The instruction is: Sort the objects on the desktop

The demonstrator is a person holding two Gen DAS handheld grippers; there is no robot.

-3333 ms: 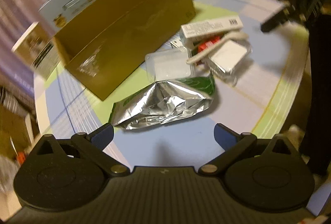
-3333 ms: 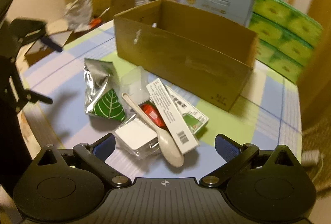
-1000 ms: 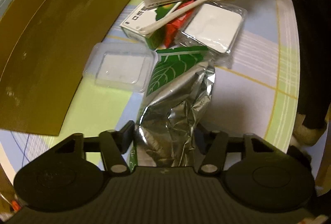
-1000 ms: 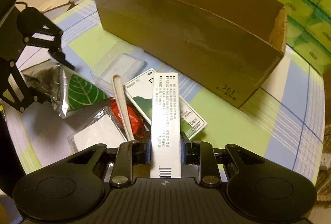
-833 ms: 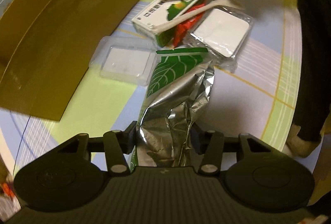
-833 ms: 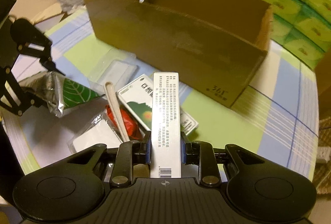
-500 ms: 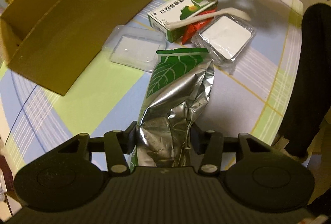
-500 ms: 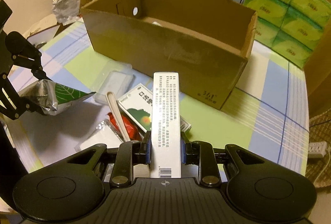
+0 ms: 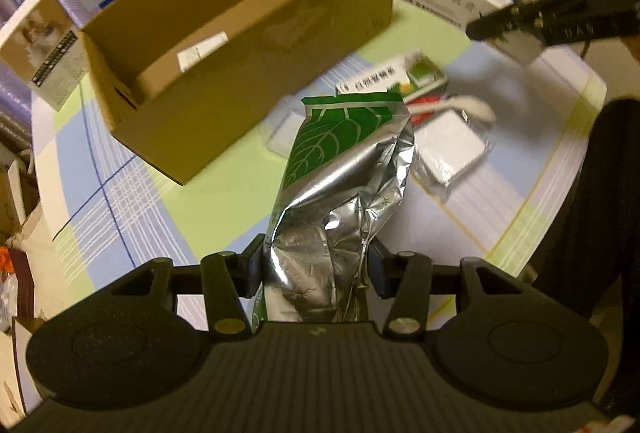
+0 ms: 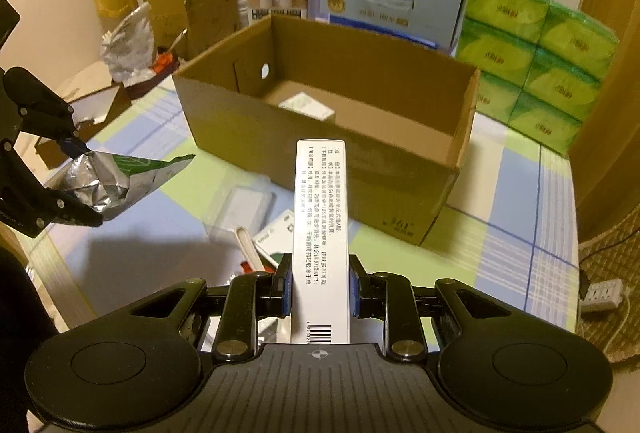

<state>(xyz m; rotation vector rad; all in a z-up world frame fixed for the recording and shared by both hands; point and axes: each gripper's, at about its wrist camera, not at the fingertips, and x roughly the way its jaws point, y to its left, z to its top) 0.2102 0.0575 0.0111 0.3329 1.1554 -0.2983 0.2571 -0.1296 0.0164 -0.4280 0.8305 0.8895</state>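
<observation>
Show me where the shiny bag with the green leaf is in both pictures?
Left wrist view: the shiny bag sits in the middle, pinched in the left gripper.
Right wrist view: the bag is at the left edge, lifted off the table.
Shared landmark: the cardboard box lies beyond it in both.

Dim warm indoor light, fisheye-bent edges, motion blur, foil glare
</observation>
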